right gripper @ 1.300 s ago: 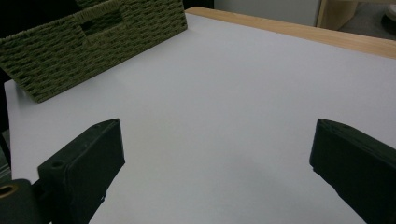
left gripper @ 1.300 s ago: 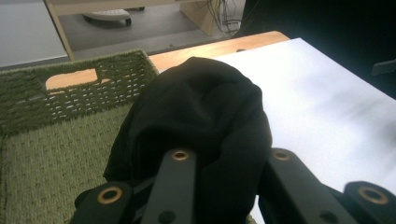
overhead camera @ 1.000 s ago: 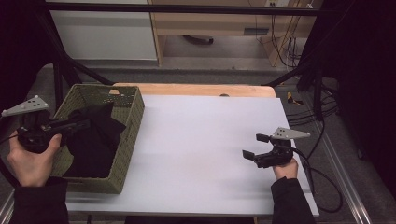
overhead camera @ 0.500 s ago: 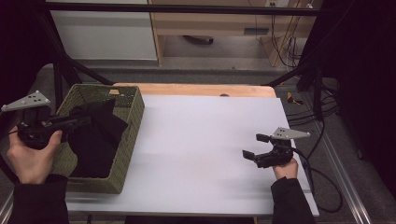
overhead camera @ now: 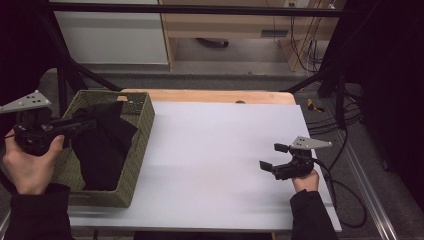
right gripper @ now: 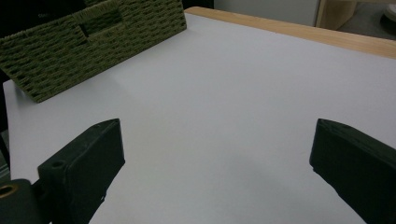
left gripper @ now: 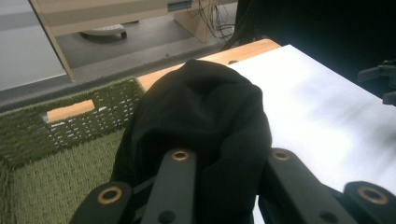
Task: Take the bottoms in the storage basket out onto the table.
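- Black cloth (overhead camera: pixel 102 145) clamped in left gripper (left gripper: pixel 224 163), hanging over green basket (overhead camera: pixel 137 145) at table's left.
- Could snag on basket's near rim if dragged low.
- Could slip from thin pinch.
- Right gripper (overhead camera: pixel 272 156) spread wide, idle at right, too far to catch.

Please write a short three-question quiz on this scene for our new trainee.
1. True or false: the left gripper is shut on the black cloth.
2. Where does the cloth hang? A) over the basket B) over the white table C) beside the right gripper
3. Is the right gripper open or shut, and does it hold anything?

Key
1. True.
2. A.
3. Open, holding nothing, above the table.
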The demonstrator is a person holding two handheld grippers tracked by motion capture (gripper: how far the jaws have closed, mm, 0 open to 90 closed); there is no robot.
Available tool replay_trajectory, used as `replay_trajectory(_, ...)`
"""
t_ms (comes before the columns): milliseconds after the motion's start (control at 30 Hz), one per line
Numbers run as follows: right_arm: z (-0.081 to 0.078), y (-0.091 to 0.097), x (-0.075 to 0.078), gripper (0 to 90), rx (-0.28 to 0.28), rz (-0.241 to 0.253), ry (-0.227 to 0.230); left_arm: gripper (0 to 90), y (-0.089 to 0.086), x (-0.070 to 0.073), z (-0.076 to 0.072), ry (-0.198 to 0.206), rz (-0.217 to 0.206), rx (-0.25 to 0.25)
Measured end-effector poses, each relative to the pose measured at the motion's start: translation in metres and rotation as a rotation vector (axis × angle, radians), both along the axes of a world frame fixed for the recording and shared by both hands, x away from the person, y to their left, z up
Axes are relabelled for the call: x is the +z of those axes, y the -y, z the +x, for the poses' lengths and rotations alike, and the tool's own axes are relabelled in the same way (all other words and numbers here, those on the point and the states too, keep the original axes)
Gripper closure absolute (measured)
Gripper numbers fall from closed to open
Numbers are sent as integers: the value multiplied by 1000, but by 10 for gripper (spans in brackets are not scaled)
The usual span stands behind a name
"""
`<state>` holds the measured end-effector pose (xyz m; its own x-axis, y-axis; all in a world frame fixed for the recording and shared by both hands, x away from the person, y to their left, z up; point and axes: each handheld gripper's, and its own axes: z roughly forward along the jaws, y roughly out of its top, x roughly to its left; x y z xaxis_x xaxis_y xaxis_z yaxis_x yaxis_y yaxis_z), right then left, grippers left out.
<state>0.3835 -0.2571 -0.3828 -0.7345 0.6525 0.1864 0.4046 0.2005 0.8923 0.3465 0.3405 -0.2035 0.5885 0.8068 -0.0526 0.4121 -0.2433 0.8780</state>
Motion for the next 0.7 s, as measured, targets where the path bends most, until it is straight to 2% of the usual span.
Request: replay_trajectory(700,0,0,0,36,0,0,-1,799,23,20,4,17,12,-47)
